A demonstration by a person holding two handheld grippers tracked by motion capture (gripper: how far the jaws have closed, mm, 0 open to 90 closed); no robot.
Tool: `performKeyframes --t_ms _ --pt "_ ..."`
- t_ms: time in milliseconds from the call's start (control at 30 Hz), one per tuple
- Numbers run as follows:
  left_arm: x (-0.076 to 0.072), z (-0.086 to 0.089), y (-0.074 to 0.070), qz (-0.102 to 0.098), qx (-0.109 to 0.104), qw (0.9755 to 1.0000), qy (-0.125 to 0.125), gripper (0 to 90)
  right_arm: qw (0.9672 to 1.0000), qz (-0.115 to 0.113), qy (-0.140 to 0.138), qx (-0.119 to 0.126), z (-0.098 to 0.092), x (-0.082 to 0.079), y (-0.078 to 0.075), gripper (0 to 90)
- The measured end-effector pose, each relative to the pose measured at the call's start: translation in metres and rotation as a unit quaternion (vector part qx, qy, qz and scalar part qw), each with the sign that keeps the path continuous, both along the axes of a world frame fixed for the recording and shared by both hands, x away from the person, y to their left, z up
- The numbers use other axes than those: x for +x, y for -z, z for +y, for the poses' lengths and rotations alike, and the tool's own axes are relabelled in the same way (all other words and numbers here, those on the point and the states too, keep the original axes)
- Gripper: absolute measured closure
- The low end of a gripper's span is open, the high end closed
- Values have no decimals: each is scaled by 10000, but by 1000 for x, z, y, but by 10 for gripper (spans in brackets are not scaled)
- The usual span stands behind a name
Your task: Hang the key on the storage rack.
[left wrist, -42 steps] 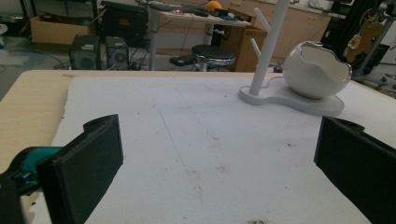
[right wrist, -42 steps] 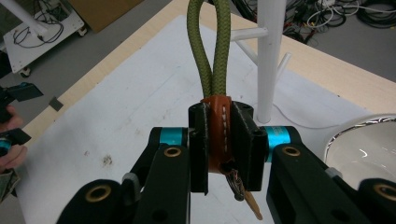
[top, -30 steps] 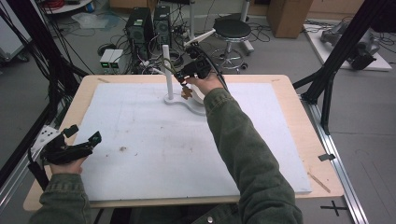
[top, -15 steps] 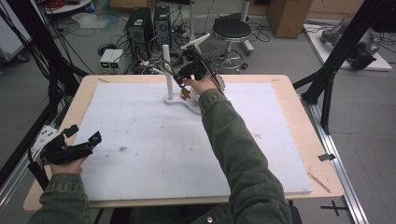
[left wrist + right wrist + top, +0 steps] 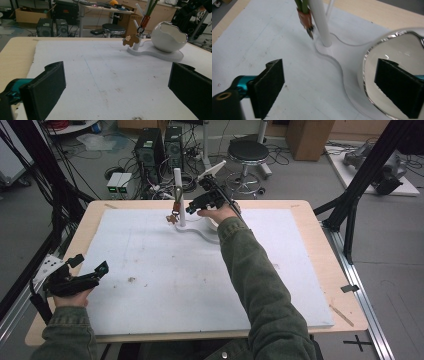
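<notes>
White foam sheet [image 5: 165, 285] covers most of the wooden worktop [image 5: 325, 250], scuffed with brown specks near its left side. Beyond the far edge: black round stool [image 5: 248, 152], two black computer towers [image 5: 160, 145] on the floor, tangled cables [image 5: 120, 170]. Cardboard box [image 5: 306, 137] at rear. Black frame struts [image 5: 360, 185] stand to the right.

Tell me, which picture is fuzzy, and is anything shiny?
Right gripper view: the black jaws are soft and blurry up close, and the white bowl has a bright shiny rim. Left gripper view: the near jaws blur too, while the bowl and the key charm look sharper. High view: even light, faint shadows.
</notes>
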State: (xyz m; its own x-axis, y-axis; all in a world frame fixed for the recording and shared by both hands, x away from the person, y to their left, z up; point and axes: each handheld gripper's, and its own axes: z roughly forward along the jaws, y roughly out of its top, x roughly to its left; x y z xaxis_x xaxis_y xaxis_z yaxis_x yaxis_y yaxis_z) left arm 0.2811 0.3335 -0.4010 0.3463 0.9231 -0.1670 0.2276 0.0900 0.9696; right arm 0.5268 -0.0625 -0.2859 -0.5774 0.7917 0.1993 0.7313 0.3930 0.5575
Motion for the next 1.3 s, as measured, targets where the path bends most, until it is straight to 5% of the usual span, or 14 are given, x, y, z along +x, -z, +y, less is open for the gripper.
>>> performKeyframes --t_ms 467,1300 --pt "0 0 0 -3 -12 10000 5 17 9989 -179 429 -23 -48 -22 -9 7" --pt "1 -1 0 36 9 10000 17 17 9969 -488 597 168 -107 -60 0 7"
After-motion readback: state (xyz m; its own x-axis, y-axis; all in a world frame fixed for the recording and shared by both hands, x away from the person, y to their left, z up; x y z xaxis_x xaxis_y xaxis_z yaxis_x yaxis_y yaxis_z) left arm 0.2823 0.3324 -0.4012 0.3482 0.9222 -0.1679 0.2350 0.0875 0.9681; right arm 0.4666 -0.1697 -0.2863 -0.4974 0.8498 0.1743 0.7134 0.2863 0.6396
